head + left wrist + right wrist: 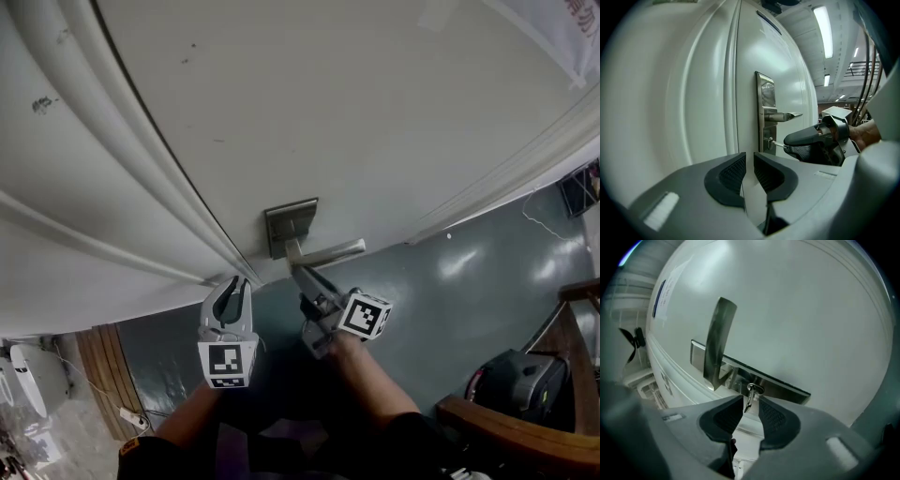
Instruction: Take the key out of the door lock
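Under the lever handle [717,339], on the metal lock plate [787,390], found the key [750,398] seated in its cylinder, long axis pointed straight out of the door [328,94] and toward the right gripper [751,405]. Saw the outer end of the key reaching just between the two right pads, nearly on their middle line. Read these jaws as apart, with a thin gap on each side of the key, so not clamped on it yet. Confirmed the same from the left gripper view: right gripper tips at the free end of the key, shaft bare between tips and cylinder. Noted the left gripper [234,286] off to the left of the plate, near the door edge, jaws parted only narrowly and holding nothing, clearly farther from the key than the right one. Judged the step in hand as the closing on the key. Judged also the coming pull as needing to run along the key's own axis, straight back from the plate; feared a sideways pull binding the key in the cylinder, or the thin metal slipping from pads closed too near its end.
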{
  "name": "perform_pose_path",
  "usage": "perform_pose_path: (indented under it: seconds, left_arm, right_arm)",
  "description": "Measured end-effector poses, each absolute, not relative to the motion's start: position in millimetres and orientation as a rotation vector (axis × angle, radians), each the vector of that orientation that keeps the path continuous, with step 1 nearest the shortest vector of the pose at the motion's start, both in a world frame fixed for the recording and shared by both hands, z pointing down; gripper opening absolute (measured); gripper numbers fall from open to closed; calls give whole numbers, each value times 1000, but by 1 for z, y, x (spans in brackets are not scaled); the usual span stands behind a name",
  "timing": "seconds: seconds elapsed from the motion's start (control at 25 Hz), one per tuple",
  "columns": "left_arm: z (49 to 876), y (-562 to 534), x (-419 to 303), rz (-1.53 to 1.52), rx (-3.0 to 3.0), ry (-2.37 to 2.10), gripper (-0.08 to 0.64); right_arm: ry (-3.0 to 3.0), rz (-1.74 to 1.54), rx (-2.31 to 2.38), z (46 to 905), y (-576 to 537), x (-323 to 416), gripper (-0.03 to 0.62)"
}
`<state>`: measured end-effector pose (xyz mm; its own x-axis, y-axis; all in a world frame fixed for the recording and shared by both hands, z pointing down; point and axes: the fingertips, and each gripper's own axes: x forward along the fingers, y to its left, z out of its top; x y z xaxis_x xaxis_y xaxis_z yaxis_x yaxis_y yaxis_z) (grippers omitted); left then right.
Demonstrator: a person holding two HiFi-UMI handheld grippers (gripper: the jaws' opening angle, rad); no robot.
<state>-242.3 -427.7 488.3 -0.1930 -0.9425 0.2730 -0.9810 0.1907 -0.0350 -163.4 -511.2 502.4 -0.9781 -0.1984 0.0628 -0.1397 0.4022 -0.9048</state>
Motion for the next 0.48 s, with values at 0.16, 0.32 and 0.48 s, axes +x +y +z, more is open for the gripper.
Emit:
perform_pose_path:
  seconds: [0.16,0.32,0.48]
  left_arm:
    - [489,-431,-245,303,1847,-2279,66]
    - [491,-431,-246,300,1836,-2276,64]
    - [492,-429,-246,290,1830,-2276,60]
  right_arm:
    - [2477,-1760,-217,501,-513,-173,84]
    - [2448,-1794,-180,500,-515,-181,81]
    - [2415,-1828,-181,501,-515,-183,39]
